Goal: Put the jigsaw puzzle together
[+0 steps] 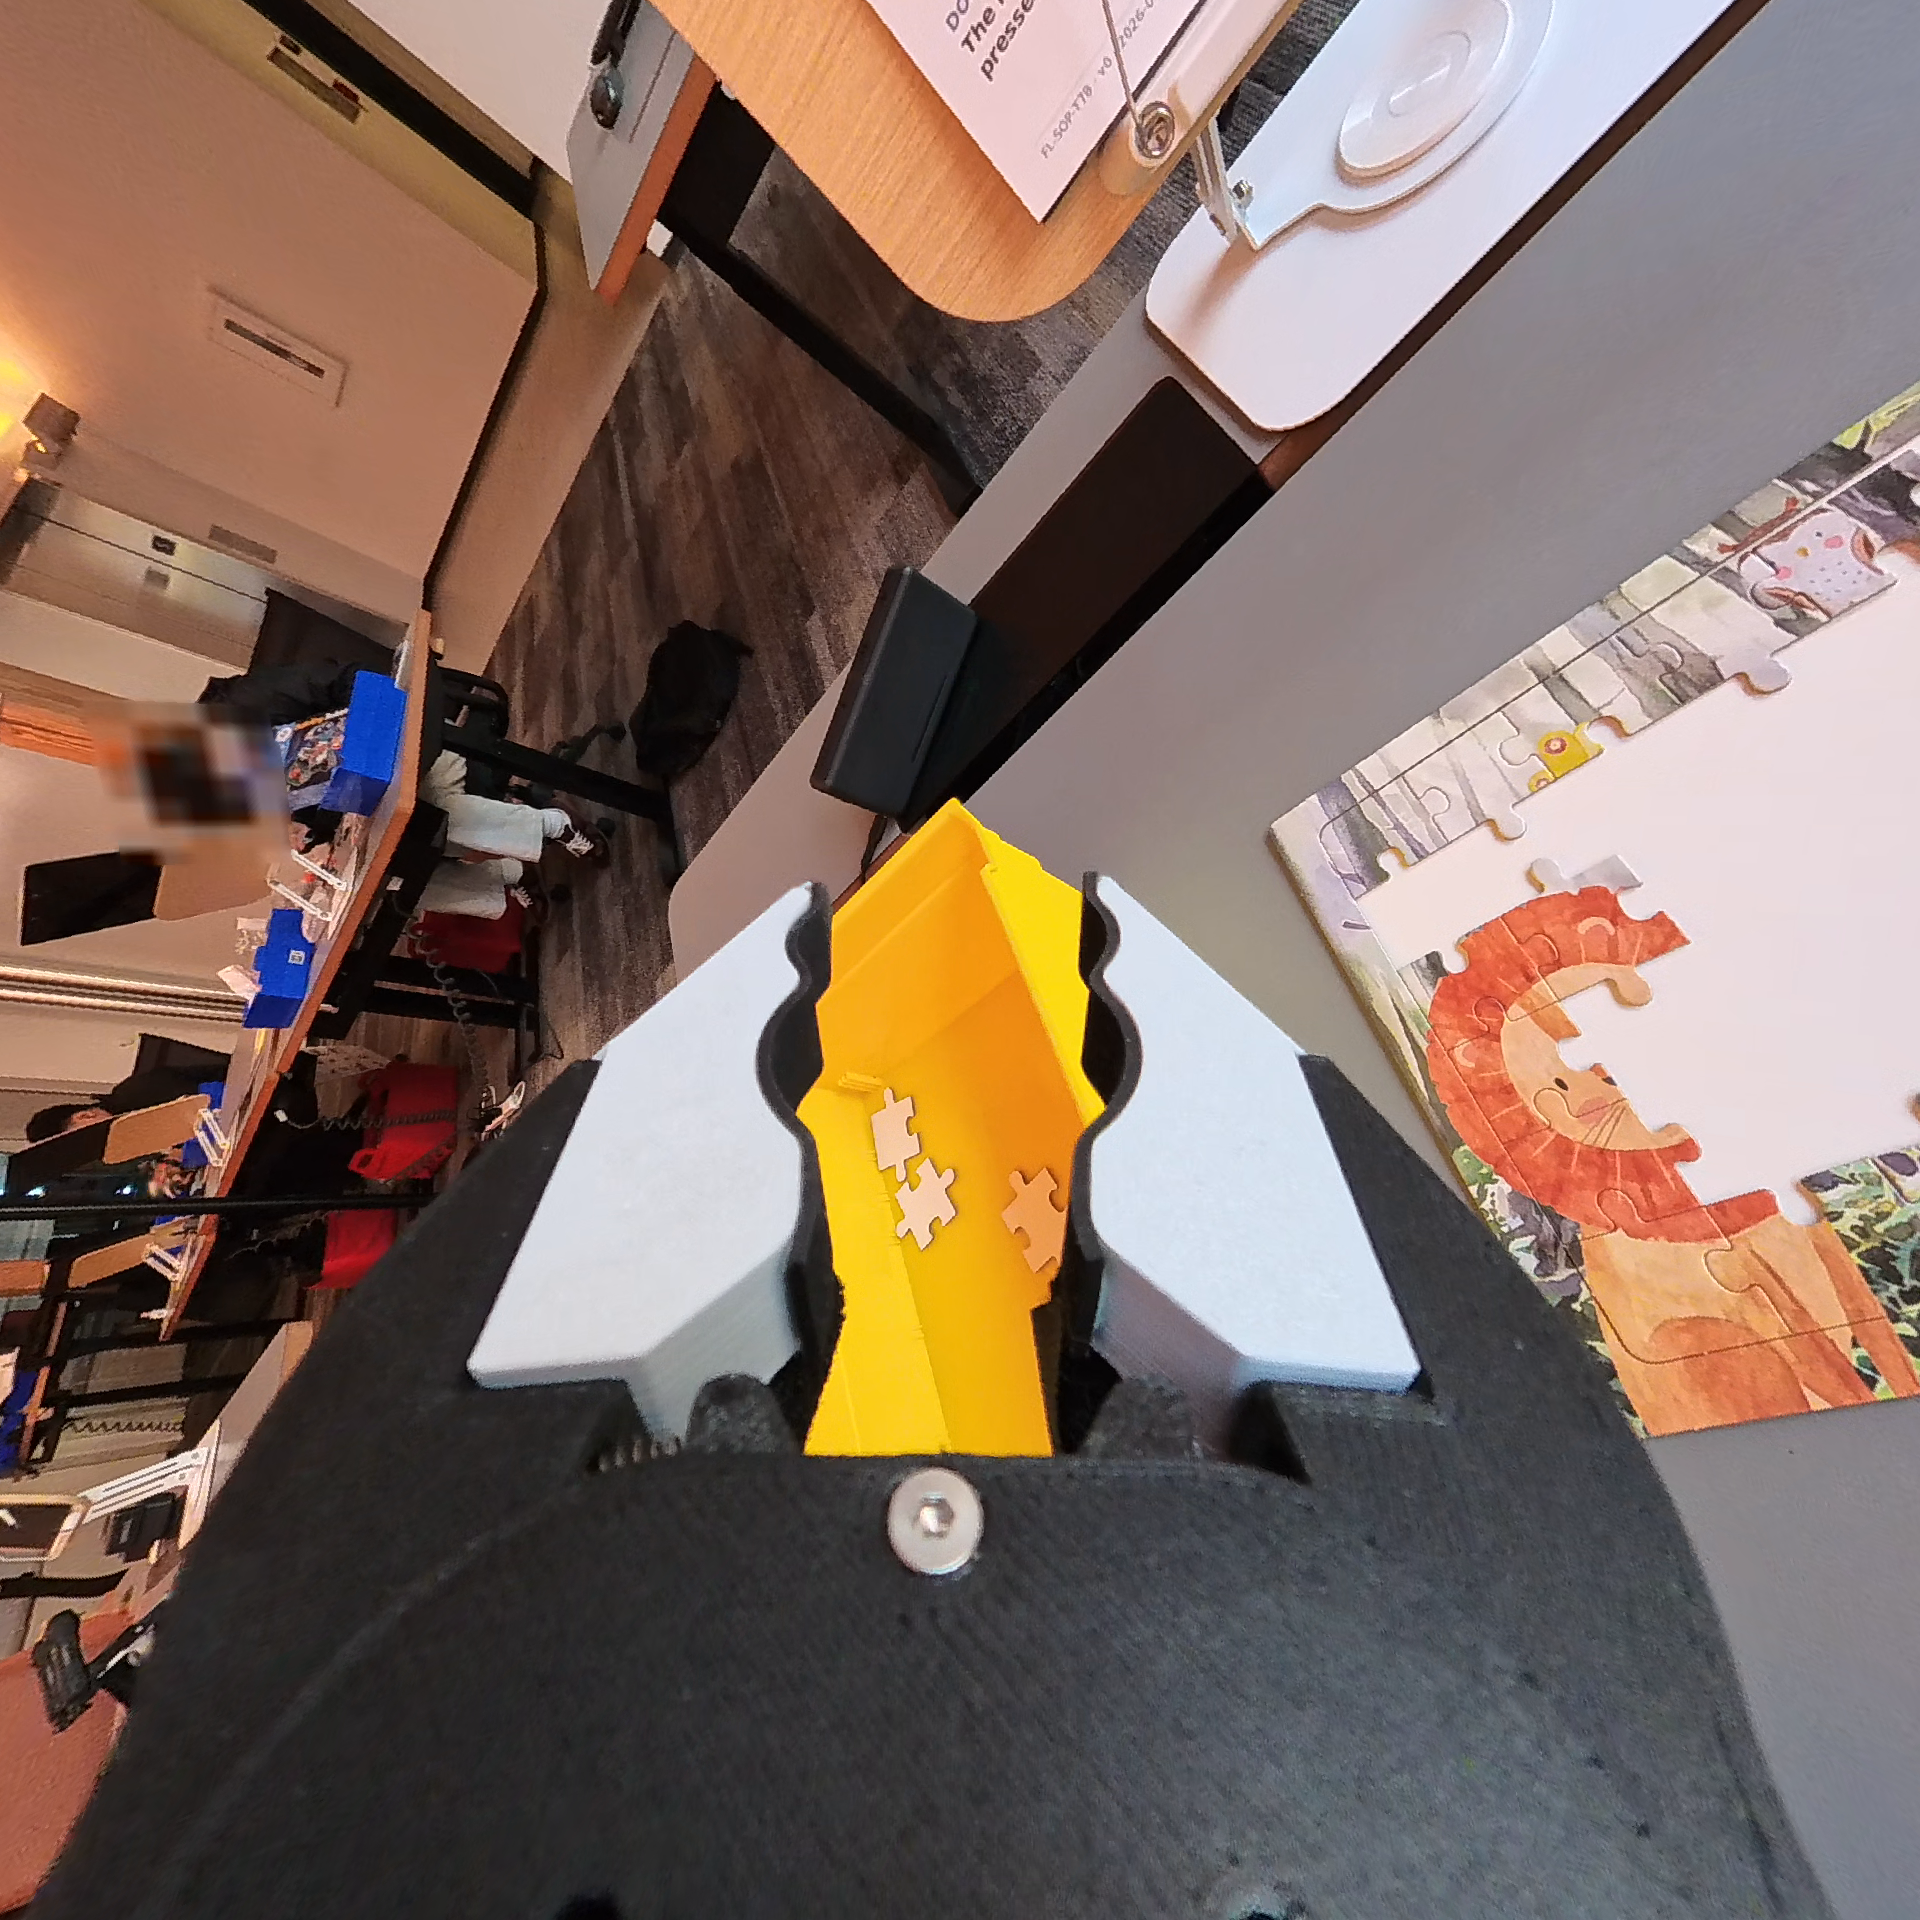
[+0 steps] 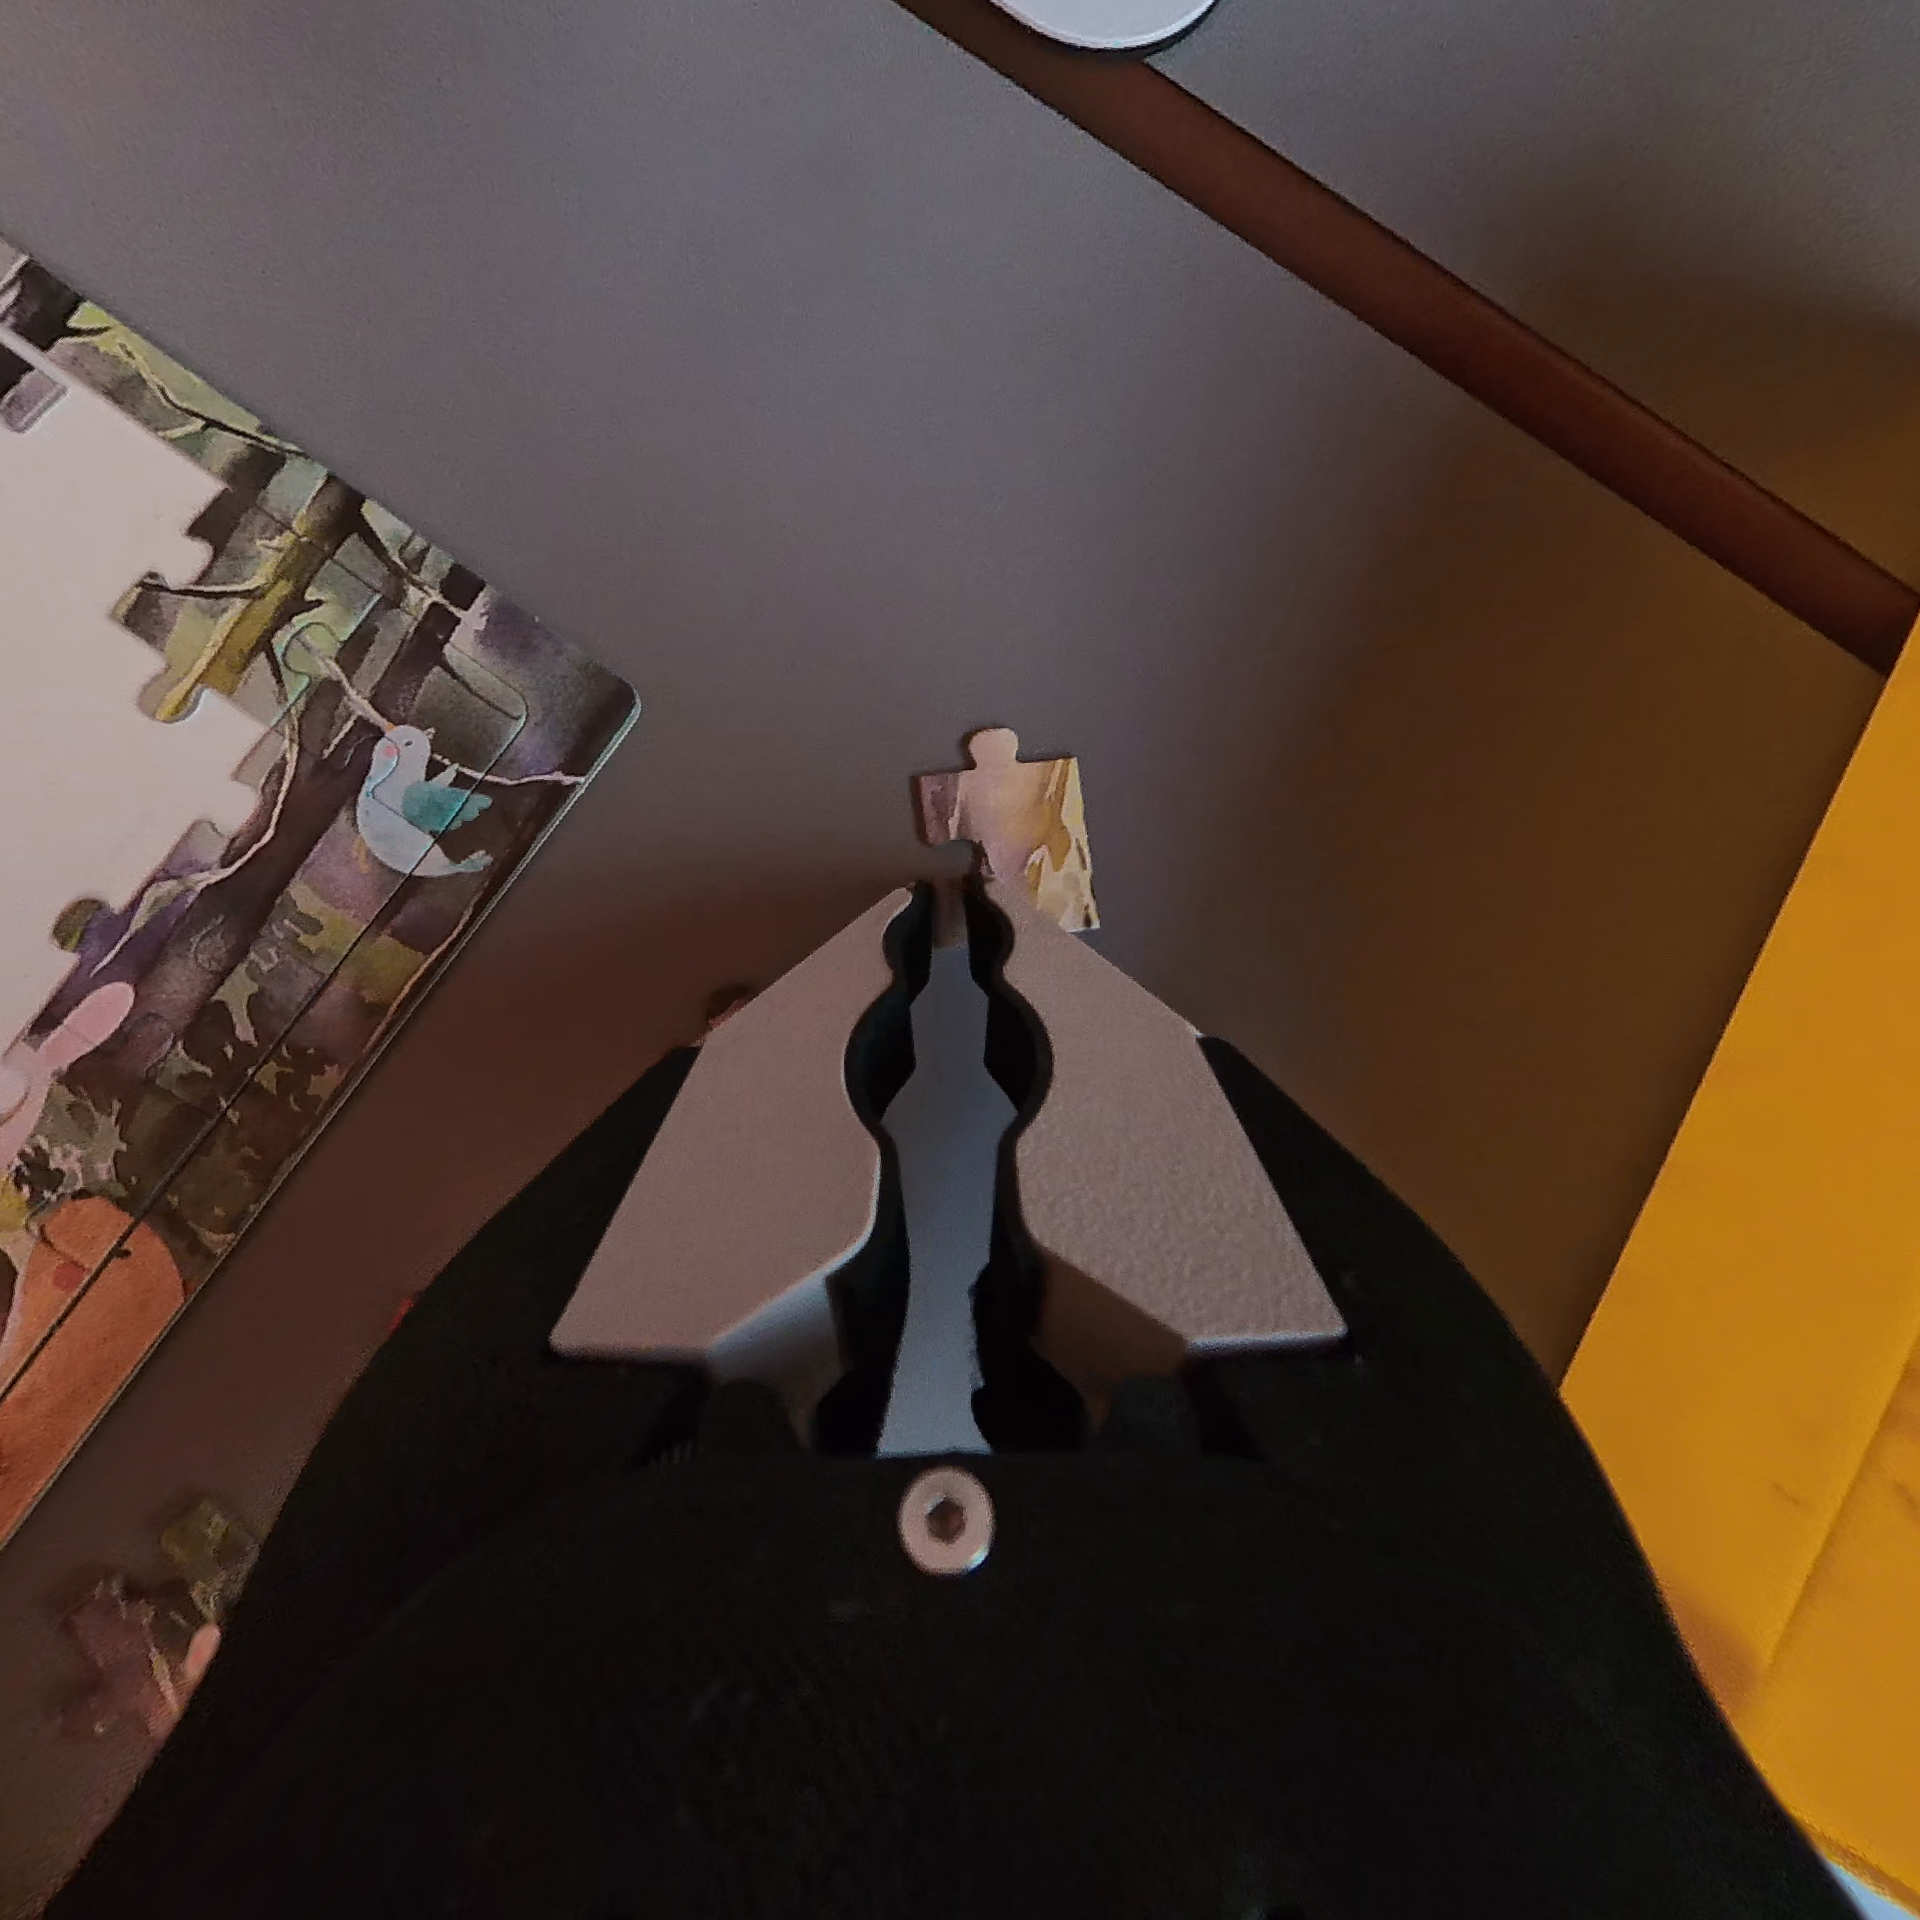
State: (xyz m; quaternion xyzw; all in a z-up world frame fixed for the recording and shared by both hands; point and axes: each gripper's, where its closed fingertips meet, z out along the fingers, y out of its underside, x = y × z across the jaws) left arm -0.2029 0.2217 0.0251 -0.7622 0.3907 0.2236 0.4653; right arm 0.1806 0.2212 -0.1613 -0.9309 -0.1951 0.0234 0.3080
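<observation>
- Piece (image 2: 1013, 826) sits pinched at the tips of the right gripper (image 2: 948, 902), sticking out ahead of the fingers and a bit to their right; tab points straight away from the gripper, printed face toward the camera.
- Right jaws nearly closed, clamped on the piece's near-left corner only. Thin grip, so I'd expect it to pivot easily if it catches an edge.
- Puzzle board (image 2: 582, 790) lies to the left of the right gripper, slightly behind its tips, clear of the held piece. Bird corner is the part of the board nearest it.
- Key relation: target is left of the piece, so the next move looks like a sideways carry to the left, plus whatever turn lines the tab up with a socket.
- Right gripper is the nearer one to the board's open white area, and it has the piece.
- Left gripper (image 1: 951, 904) straddles the yellow bin (image 1: 935, 1049); jaws close against both its sides, looks like it's gripping it, though contact isn't clear.
- Three loose pieces (image 1: 925, 1200) lie face down in the bin, between the left fingers.
- Lion section (image 1: 1527, 1101) is off to the left gripper's right.
- Two more stray pieces (image 2: 156, 1610) lie on the grey table (image 2: 831, 364), back-left of the right gripper.
</observation>
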